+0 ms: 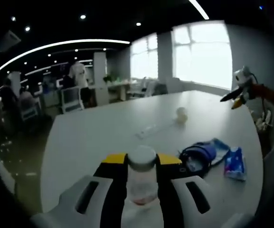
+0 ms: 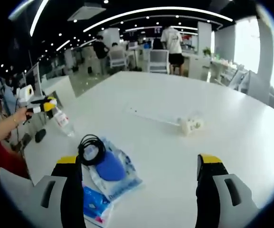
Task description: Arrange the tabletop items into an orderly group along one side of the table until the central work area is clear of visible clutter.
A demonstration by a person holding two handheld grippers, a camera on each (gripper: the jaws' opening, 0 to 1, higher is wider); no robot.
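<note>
A clear plastic bottle [image 1: 142, 183] with a white cap stands between the yellow-tipped jaws of my left gripper [image 1: 141, 160], which is shut on it. In the right gripper view the same left gripper [image 2: 45, 104] holds the bottle [image 2: 61, 120] tilted over the table's left edge. My right gripper [image 2: 139, 164] is open and wide, with nothing between its jaws, just above a blue pouch [image 2: 111, 166] with a black cable coil [image 2: 91, 146] lying on a plastic bag. A blue packet [image 2: 92, 205] lies beside the left jaw. The right gripper [image 1: 241, 90] hovers at the far right of the table.
A white plug block [image 2: 192, 125] with a thin cord lies mid-table, also seen as the plug block [image 1: 181, 113]. The pouch [image 1: 199, 155] and packet [image 1: 235, 164] lie near the right side of the white table [image 1: 99, 133]. A small black object [image 2: 40, 135] sits beyond the table's edge. Chairs and people are far behind.
</note>
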